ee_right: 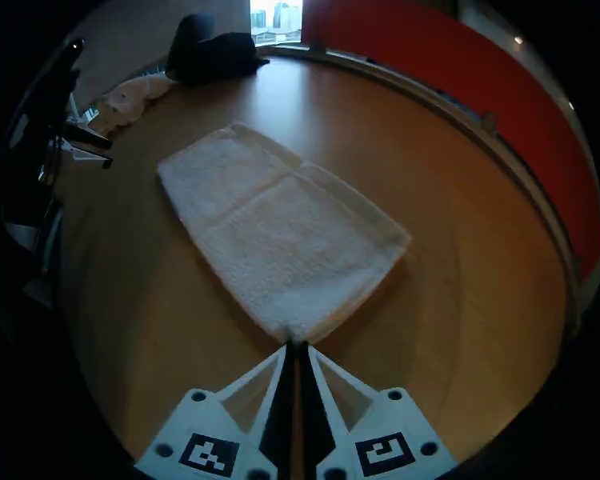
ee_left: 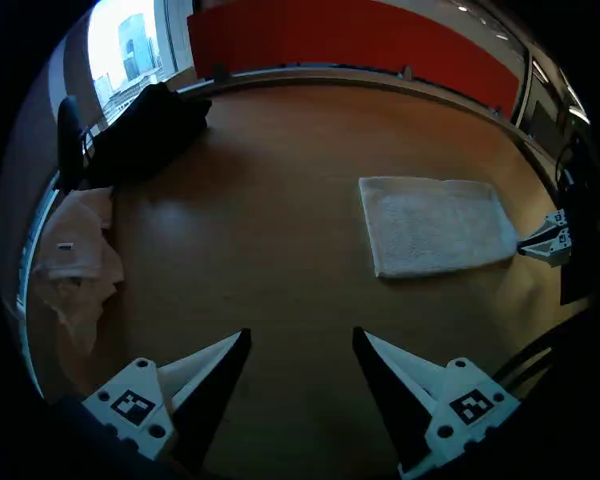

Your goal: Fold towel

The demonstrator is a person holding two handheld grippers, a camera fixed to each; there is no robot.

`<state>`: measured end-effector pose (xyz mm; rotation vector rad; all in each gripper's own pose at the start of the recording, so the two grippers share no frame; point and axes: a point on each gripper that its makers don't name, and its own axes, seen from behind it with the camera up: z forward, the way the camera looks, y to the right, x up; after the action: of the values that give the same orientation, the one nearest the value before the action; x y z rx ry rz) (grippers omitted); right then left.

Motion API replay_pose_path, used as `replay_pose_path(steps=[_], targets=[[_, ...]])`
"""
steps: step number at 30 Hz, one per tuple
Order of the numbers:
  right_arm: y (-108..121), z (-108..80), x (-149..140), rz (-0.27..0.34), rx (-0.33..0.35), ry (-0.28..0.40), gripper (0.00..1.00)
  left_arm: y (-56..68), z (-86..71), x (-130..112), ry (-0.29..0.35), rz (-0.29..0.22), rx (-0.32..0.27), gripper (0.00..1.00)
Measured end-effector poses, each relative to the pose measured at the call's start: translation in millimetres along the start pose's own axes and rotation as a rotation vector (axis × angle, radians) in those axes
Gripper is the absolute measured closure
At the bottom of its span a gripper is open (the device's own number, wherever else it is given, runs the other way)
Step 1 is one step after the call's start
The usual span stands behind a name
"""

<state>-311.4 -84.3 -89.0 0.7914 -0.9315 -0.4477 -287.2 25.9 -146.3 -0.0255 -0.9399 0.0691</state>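
In the left gripper view, our left gripper [ee_left: 300, 332] hangs released, fingers spread wide above the brown wooden desk [ee_left: 284, 240]. The right gripper view brings close what sits small there: our right gripper [ee_right: 297, 346] clenched on the near corner of the folded white terry towel [ee_right: 284, 232], which lies flat mid-desk. At the far corner sit a black bag [ee_right: 216, 56] and a pale crumpled cloth [ee_right: 132, 94].
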Motion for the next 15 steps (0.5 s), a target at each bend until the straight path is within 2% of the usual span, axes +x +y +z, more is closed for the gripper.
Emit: replay_pose_path(steps=[9, 15], targets=[[5.1, -19.7, 31.5, 0.011, -0.029, 0.065, 0.96, -4.0, -2.3, 2.5, 0.007, -0.011, 0.004, 0.06], [11.0, -35.4, 50.0, -0.012, -0.051, 0.098, 0.96, -5.8, -5.3, 6.2, 0.017, -0.011, 0.006, 0.06]])
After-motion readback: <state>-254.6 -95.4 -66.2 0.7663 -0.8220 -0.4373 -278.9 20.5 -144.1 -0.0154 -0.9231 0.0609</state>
